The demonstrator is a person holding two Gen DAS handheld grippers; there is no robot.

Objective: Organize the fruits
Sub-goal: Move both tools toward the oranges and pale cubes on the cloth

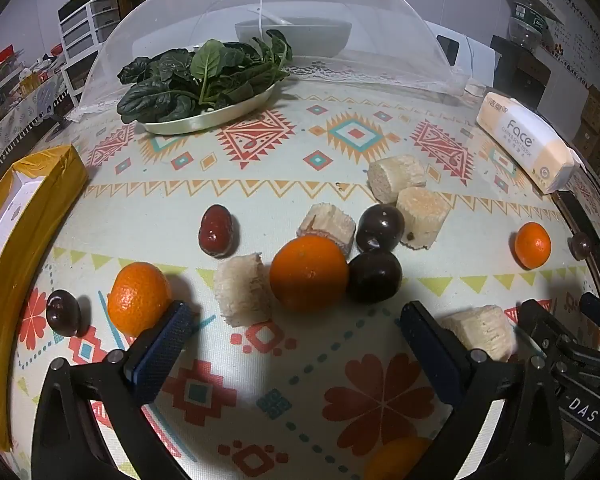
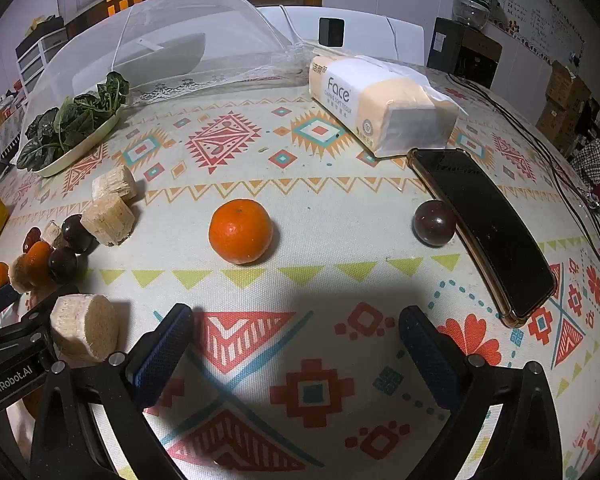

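Fruit lies scattered on a patterned tablecloth. In the left wrist view my left gripper stands open above the cloth, nothing between its fingers. Just ahead are an orange, a pale sugarcane chunk, two dark plums, a red date and another orange by the left finger. In the right wrist view my right gripper is open and empty too. An orange sits ahead of it, a dark plum to the right, a sugarcane chunk at the left.
A plate of spinach and a mesh food cover stand at the back. A tissue pack and a black phone lie on the right. A yellow box lines the left edge. A cable trails at far right.
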